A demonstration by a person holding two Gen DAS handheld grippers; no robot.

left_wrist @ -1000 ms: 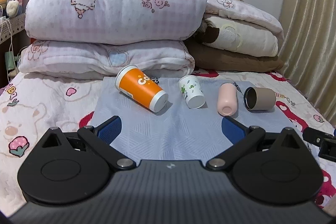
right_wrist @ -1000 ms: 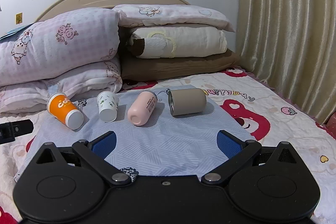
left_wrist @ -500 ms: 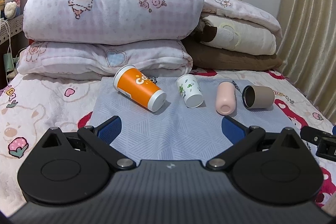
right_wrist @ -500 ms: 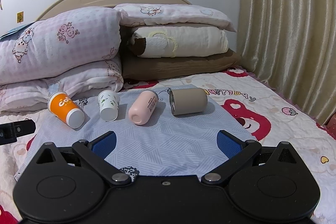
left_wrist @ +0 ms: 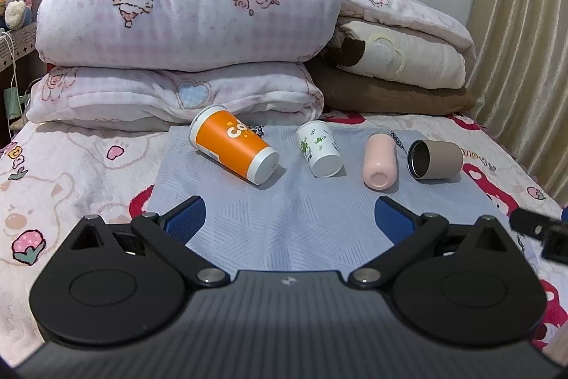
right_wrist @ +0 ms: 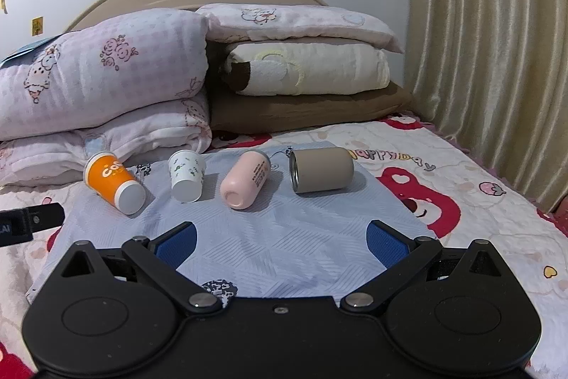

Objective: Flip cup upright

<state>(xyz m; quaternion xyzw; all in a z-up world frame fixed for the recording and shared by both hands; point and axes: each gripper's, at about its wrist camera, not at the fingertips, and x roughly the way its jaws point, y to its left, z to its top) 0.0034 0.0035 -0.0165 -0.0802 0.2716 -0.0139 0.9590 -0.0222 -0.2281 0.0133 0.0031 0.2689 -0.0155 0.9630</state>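
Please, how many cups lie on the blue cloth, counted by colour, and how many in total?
Orange cup: 1
White cup with green print: 1
Pink cup: 1
Taupe cup: 1
Total: 4, all lying on their sides on the blue cloth.

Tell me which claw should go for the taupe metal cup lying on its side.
Right. In the right wrist view the taupe metal cup lies ahead, just right of centre of the open right claw. In the left wrist view it sits far right of the open left claw, beyond the pink cup.
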